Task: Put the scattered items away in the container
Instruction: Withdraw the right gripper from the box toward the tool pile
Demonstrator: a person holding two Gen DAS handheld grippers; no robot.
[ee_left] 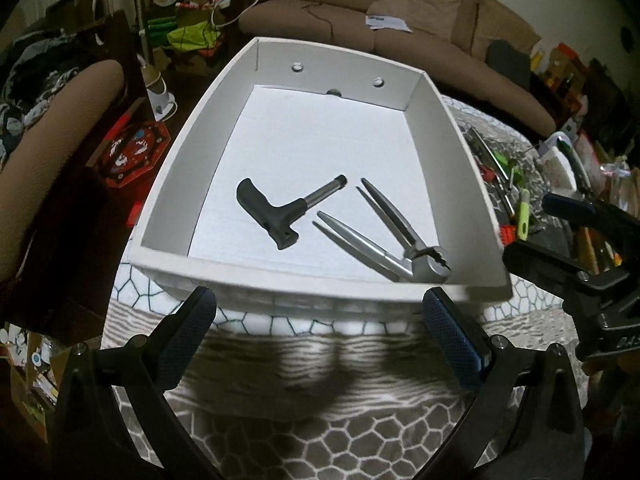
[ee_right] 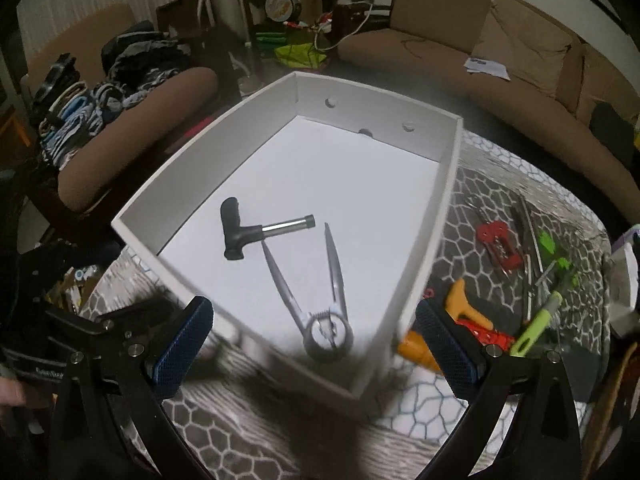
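Note:
A white open box stands on the patterned tablecloth. In it lie a black T-handle tool with a metal shaft and a silver nutcracker. My left gripper hangs open in front of the box's near wall, empty. Over the box's near right corner my right gripper is open and empty too; it also shows at the right edge of the left wrist view. Scattered tools lie right of the box: a red one, an orange one, a green-handled one.
Thin metal utensils and green pieces lie among the scattered tools on the cloth. A brown sofa stands behind the table and an armchair piled with clothes to the left. Clutter covers the floor at left.

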